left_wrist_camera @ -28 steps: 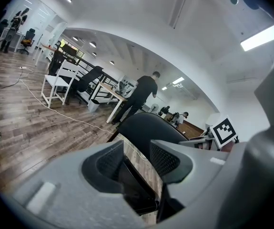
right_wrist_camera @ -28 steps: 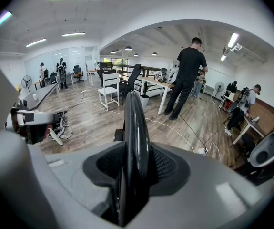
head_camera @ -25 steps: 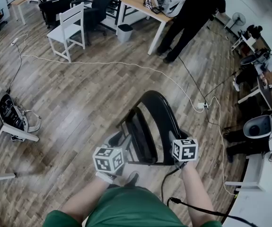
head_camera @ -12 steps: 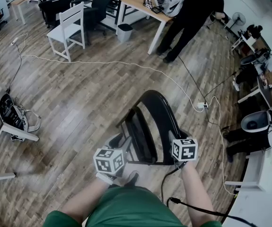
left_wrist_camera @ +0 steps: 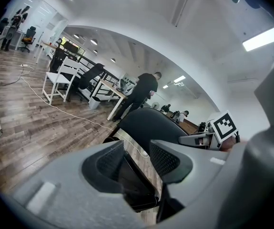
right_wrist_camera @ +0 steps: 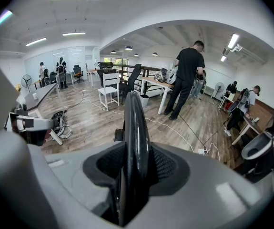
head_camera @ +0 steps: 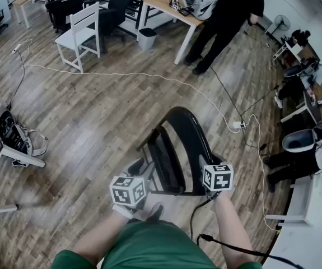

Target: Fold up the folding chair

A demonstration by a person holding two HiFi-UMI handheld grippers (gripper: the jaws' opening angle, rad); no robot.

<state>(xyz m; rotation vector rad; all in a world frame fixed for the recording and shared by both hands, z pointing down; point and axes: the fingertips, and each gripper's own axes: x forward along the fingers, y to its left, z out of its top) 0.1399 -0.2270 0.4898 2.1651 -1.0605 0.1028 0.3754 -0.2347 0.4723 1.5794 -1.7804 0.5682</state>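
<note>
Looking steeply down on black folding chair (head_camera: pixel 177 144), low centre of head view, upright on wood floor (head_camera: pixel 93 116), seat tipped up close to backrest. Plenty of bare floor to its left & beyond, crossed further out by white cable (head_camera: pixel 121 73). Tighter on the right: power strip (head_camera: pixel 239 125) w/ leads near, white table (head_camera: pixel 312 234) at bottom-rt edge. Far off at top: white chair (head_camera: pixel 82 29), desk (head_camera: pixel 166 4), standing person in black (head_camera: pixel 222 15). Bag (head_camera: pixel 15 136) by left edge, well apart. Left gripper (head_camera: pixel 141 164) at seat's near-left edge, closed part-way on it, tilted slightly down. Right gripper (head_camera: pixel 205 161) at backrest's rt rim, clamped on thin black rim held edge-on between pads, angled more steeply down. Bare forearms (head_camera: pixel 231 228) reaching in from bottom, one either side of chair
</note>
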